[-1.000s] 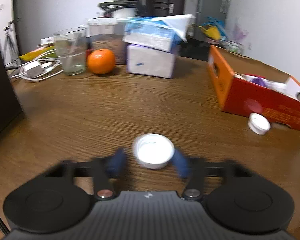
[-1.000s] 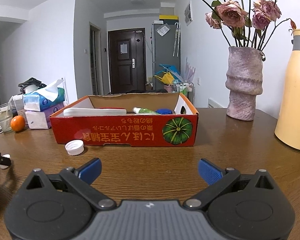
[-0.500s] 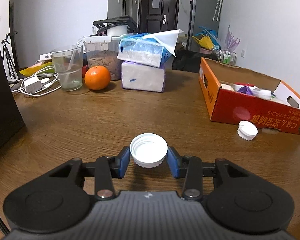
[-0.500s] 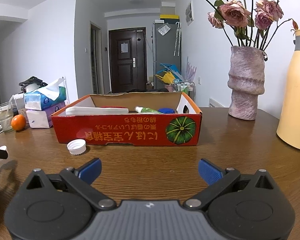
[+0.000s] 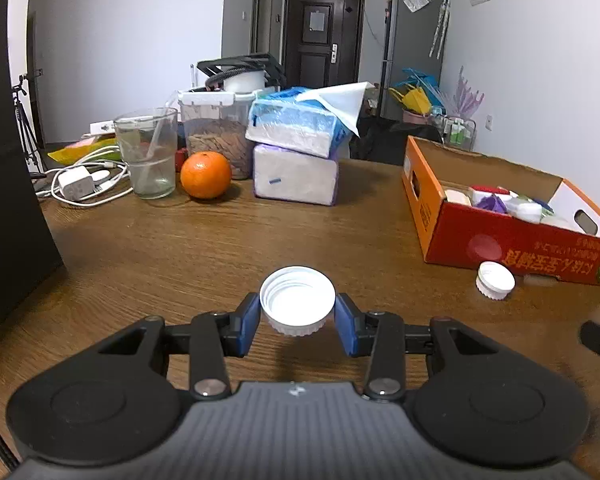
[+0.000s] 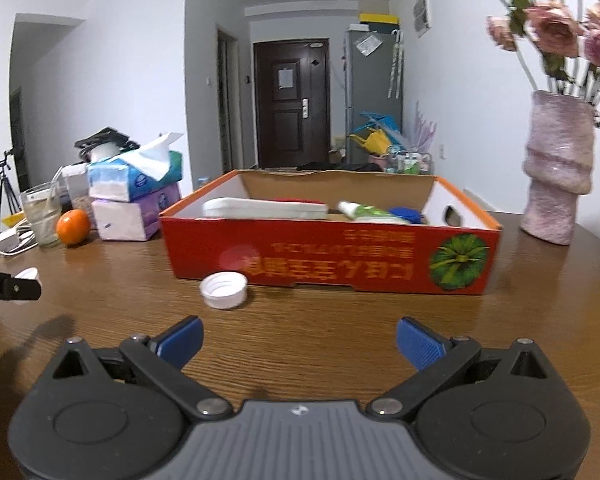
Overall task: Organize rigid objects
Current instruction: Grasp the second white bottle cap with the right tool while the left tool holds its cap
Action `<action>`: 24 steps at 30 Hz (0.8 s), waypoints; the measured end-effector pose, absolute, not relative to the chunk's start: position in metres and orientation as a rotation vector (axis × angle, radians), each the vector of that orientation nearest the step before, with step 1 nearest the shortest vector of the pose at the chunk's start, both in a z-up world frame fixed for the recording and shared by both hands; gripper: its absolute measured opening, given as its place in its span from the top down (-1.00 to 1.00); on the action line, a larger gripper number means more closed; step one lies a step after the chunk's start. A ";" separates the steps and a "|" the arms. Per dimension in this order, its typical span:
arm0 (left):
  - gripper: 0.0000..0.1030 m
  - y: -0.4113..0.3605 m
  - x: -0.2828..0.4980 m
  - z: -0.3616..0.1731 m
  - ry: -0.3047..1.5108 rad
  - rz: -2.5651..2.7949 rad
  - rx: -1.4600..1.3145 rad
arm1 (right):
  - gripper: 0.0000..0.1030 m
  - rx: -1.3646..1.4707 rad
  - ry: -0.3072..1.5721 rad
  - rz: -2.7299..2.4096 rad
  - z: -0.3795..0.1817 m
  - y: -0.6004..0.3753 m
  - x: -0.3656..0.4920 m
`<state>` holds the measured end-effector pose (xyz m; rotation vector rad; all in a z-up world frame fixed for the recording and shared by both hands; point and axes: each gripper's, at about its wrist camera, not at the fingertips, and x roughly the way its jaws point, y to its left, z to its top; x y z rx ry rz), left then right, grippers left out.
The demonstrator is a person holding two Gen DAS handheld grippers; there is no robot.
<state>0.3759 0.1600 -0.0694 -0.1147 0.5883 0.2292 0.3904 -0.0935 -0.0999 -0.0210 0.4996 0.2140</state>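
My left gripper (image 5: pixel 297 318) is shut on a white bottle cap (image 5: pixel 297 300), open side up, held just above the wooden table (image 5: pixel 180 248). A second white cap (image 5: pixel 495 280) lies on the table against the front of the red cardboard box (image 5: pixel 500 244), which holds several small items. In the right wrist view that second cap (image 6: pixel 224 290) lies ahead and left of my right gripper (image 6: pixel 298 342), which stands open with nothing between its blue pads. The red box (image 6: pixel 332 256) is straight ahead of it. The left gripper's tip (image 6: pixel 8 288) shows at the left edge.
At the back left stand a glass (image 5: pixel 148 152), an orange (image 5: pixel 205 175), stacked tissue packs (image 5: pixel 296 156), a food container and a charger with cables (image 5: pixel 76 184). A pink vase of flowers (image 6: pixel 556 168) is right of the box. A dark object borders the table's left side.
The left gripper has closed on the white cap and lifted it slightly. The right gripper has moved closer to the box and the second cap, staying open.
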 end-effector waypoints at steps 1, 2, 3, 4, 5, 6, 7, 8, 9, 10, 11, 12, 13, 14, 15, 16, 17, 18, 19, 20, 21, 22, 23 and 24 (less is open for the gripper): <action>0.21 0.161 0.376 -0.068 0.584 0.233 -0.116 | -1.00 -0.023 0.504 0.219 -0.100 -0.088 0.393; 0.21 0.163 0.375 -0.068 0.580 0.236 -0.117 | -1.00 -0.023 0.509 0.223 -0.100 -0.083 0.396; 0.21 0.164 0.375 -0.067 0.577 0.240 -0.119 | -1.00 -0.020 0.513 0.226 -0.100 -0.079 0.399; 0.21 0.166 0.375 -0.066 0.574 0.244 -0.121 | -1.00 -0.018 0.518 0.228 -0.100 -0.075 0.402; 0.21 0.168 0.375 -0.066 0.572 0.248 -0.123 | -1.00 -0.016 0.523 0.227 -0.101 -0.071 0.405; 0.21 0.170 0.375 -0.065 0.570 0.252 -0.126 | -0.99 -0.017 0.529 0.223 -0.102 -0.067 0.409; 0.21 0.172 0.376 -0.065 0.568 0.257 -0.129 | -0.97 -0.021 0.535 0.218 -0.102 -0.063 0.413; 0.21 0.175 0.376 -0.064 0.566 0.261 -0.131 | -0.96 -0.023 0.540 0.220 -0.103 -0.059 0.417; 0.21 0.177 0.376 -0.064 0.566 0.266 -0.134 | -0.93 -0.023 0.545 0.222 -0.104 -0.057 0.420; 0.21 0.179 0.377 -0.064 0.567 0.272 -0.136 | -0.91 -0.020 0.550 0.226 -0.104 -0.054 0.423; 0.21 0.182 0.377 -0.064 0.567 0.275 -0.139 | -0.90 -0.017 0.554 0.231 -0.104 -0.052 0.427; 0.21 0.184 0.377 -0.064 0.567 0.278 -0.141 | -0.89 -0.016 0.560 0.234 -0.104 -0.049 0.430; 0.21 0.186 0.377 -0.064 0.566 0.282 -0.142 | -0.88 -0.015 0.566 0.234 -0.105 -0.046 0.434; 0.21 0.188 0.378 -0.064 0.565 0.285 -0.143 | -0.87 -0.016 0.575 0.232 -0.106 -0.043 0.439; 0.21 0.191 0.378 -0.064 0.565 0.289 -0.144 | -0.85 -0.020 0.583 0.227 -0.107 -0.040 0.443; 0.21 0.193 0.379 -0.064 0.565 0.292 -0.144 | -0.83 -0.027 0.595 0.215 -0.108 -0.037 0.448; 0.21 0.195 0.379 -0.064 0.565 0.295 -0.144 | -0.81 -0.033 0.604 0.204 -0.109 -0.034 0.452; 0.21 0.197 0.379 -0.064 0.565 0.298 -0.144 | -0.75 -0.038 0.614 0.196 -0.111 -0.031 0.457; 0.21 0.199 0.380 -0.065 0.564 0.302 -0.143 | -0.72 -0.038 0.622 0.197 -0.112 -0.030 0.461; 0.21 0.201 0.380 -0.065 0.564 0.305 -0.143 | -0.71 -0.036 0.629 0.200 -0.113 -0.028 0.465; 0.21 0.202 0.380 -0.065 0.563 0.308 -0.143 | -0.67 -0.033 0.634 0.200 -0.114 -0.026 0.468; 0.21 0.204 0.381 -0.065 0.561 0.311 -0.143 | -0.61 -0.034 0.640 0.198 -0.114 -0.024 0.472; 0.21 0.206 0.381 -0.065 0.560 0.314 -0.143 | -0.58 -0.035 0.649 0.194 -0.115 -0.021 0.476; 0.21 0.208 0.381 -0.064 0.559 0.317 -0.143 | -0.54 -0.033 0.660 0.187 -0.116 -0.020 0.480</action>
